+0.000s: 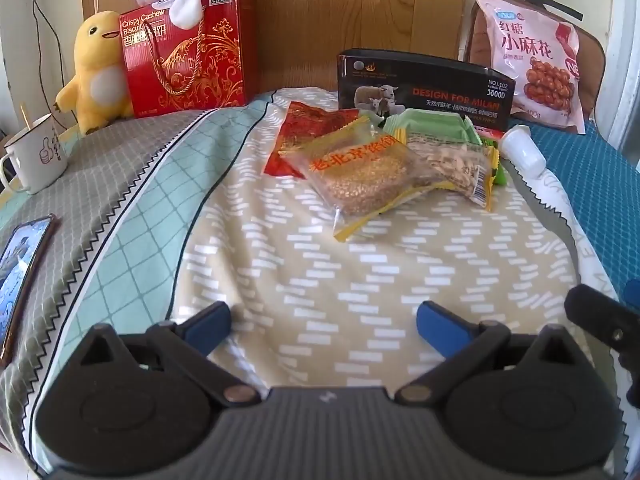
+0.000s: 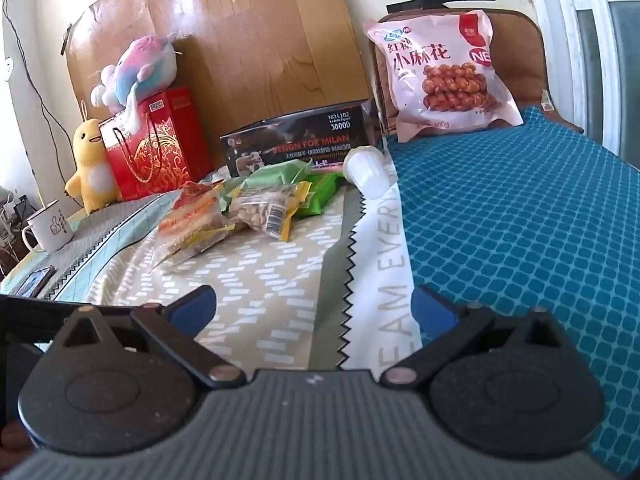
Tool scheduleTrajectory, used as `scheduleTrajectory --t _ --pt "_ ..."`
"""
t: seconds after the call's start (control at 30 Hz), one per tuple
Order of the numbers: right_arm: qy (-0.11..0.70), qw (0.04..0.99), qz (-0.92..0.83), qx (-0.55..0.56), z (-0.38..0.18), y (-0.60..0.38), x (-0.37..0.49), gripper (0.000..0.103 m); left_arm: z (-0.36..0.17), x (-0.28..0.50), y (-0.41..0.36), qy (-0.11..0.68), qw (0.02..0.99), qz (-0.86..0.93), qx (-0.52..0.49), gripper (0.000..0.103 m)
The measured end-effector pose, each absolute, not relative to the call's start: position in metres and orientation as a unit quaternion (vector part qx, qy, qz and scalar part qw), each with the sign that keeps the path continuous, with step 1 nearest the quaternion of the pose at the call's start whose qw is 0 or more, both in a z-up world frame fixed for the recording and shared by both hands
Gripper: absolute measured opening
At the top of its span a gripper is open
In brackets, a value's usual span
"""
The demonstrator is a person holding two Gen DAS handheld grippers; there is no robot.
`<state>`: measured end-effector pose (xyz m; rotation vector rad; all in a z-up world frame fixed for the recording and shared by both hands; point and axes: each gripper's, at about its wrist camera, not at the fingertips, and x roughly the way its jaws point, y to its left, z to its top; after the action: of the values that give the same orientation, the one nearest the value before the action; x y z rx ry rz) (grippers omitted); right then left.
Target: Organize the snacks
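Observation:
A pile of small snack packets lies on the patterned bed cover: a clear packet of golden grain bar (image 1: pixel 362 174) (image 2: pixel 192 224) in front, a red packet (image 1: pixel 308 128) behind it, a clear packet of nuts (image 1: pixel 456 166) (image 2: pixel 264 210) and green packets (image 1: pixel 434 126) (image 2: pixel 316 192). A white cup-shaped pot (image 1: pixel 522 150) (image 2: pixel 368 172) lies on its side beside them. My left gripper (image 1: pixel 324 322) is open and empty, well short of the pile. My right gripper (image 2: pixel 314 308) is open and empty, over the cover's zigzag edge.
A black box (image 1: pixel 424 84) (image 2: pixel 296 140) stands behind the pile. A large pink snack bag (image 1: pixel 536 64) (image 2: pixel 440 68) leans at the back right over a blue mat (image 2: pixel 520 220). A red biscuit box (image 1: pixel 188 52), plush toys (image 1: pixel 94 76), a mug (image 1: pixel 36 154) and a phone (image 1: pixel 20 276) are at left.

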<state>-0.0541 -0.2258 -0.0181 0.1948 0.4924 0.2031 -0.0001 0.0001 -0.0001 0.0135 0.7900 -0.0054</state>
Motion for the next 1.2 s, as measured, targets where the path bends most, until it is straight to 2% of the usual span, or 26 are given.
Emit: scheduleTrajectory --t 0.17,0.4,0.7,1.2 --pt "0.247 0.959 0.102 0.093 -0.0201 -0.2229 -0.0537 0.099 -0.0018 -0.0006 0.0024 0.383 0.924 -0.004 0.003 0.103" --pt "0.269 0.954 0.103 0.084 -0.0253 -0.2185 -0.0496 0.103 -0.0007 -0.0021 -0.0006 0.380 0.925 -0.005 0.003 0.103" --pt "0.261 0.951 0.118 0.119 -0.0249 -0.2267 -0.0512 0.103 0.0007 -0.0045 -0.0009 0.383 0.924 -0.005 0.003 0.103" --pt "0.260 0.952 0.116 0.116 -0.0257 -0.2257 -0.0505 0.103 0.0012 -0.0056 0.0010 0.388 0.921 -0.008 -0.003 0.103"
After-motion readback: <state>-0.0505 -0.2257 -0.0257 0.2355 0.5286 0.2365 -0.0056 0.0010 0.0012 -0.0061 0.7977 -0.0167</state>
